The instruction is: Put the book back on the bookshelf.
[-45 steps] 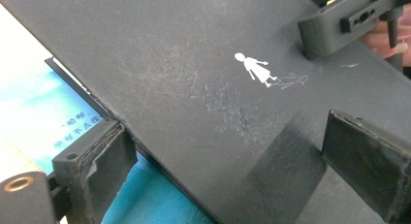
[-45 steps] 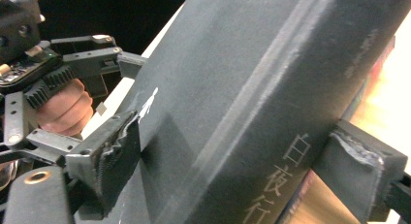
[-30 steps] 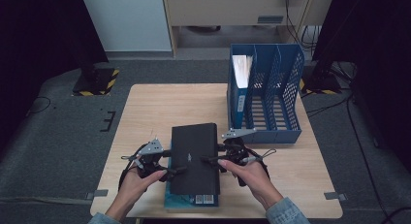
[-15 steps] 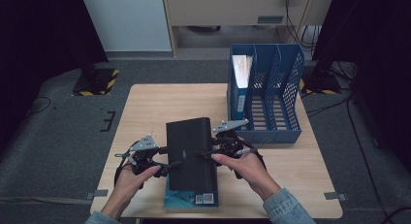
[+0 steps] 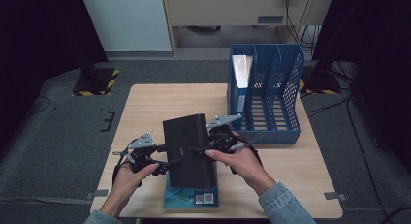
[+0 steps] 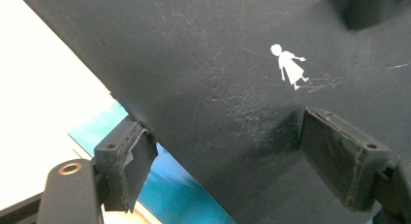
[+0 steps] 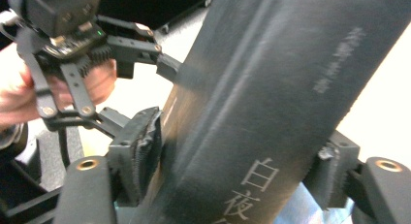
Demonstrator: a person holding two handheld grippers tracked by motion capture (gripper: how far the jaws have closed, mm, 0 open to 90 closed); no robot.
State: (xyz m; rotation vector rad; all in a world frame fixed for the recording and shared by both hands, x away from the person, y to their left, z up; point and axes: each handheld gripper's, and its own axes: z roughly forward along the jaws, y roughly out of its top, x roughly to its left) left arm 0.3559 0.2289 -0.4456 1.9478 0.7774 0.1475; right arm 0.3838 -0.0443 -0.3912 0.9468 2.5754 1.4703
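Judging by its thick, rigid black cover, the book [image 5: 188, 149] was rated stiff, fairly heavy and smooth. It was tilted up above a blue book [image 5: 191, 197] on the surface [image 5: 145, 107], its opposite edges clamped by left fingers [image 6: 127, 161] and right fingers [image 7: 140, 146], which had just been closing.

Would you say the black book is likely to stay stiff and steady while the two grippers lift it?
The black book looks thick and flat, so probably stiff and fairly heavy. Its matte cover should grip. Raised off the blue book at a tilt, it might swing if the left gripper or right gripper loosens.
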